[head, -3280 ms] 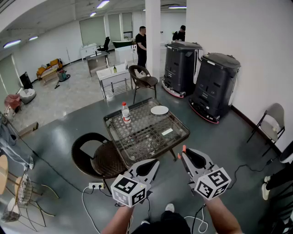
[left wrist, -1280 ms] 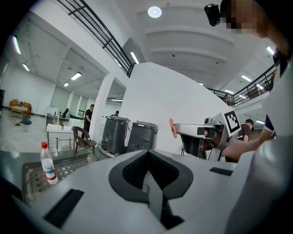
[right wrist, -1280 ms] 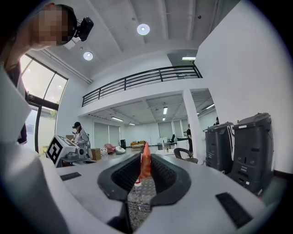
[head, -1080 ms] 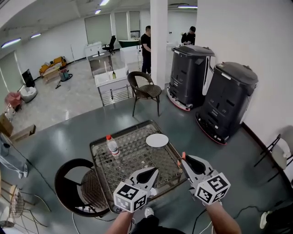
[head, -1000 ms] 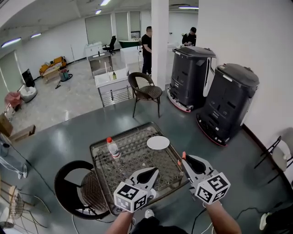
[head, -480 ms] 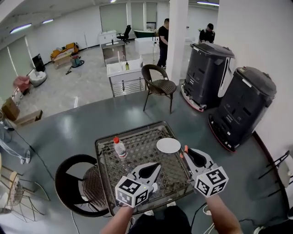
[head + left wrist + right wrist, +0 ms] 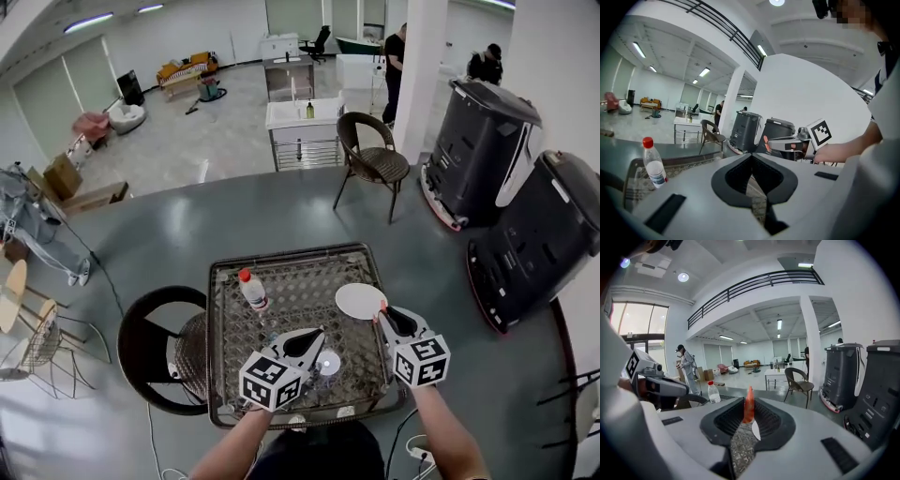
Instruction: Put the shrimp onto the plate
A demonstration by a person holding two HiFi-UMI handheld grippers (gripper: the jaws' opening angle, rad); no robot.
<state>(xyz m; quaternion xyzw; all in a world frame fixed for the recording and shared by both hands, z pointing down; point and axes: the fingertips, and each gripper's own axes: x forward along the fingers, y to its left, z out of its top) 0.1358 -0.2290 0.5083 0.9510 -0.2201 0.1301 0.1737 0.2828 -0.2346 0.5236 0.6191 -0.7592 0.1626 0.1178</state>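
Over the mesh table, right gripper, jaws tight on the shrimp; left gripper, jaws together.

My right claw is pale grey with black ribbed pads, and the shrimp pinched in it is orange-red. My left claw wears the same grey and black. Each cube is white with black square markers. The table is a dark frame around grey woven mesh. On it the plate is white and the bottle clear with a red cap.
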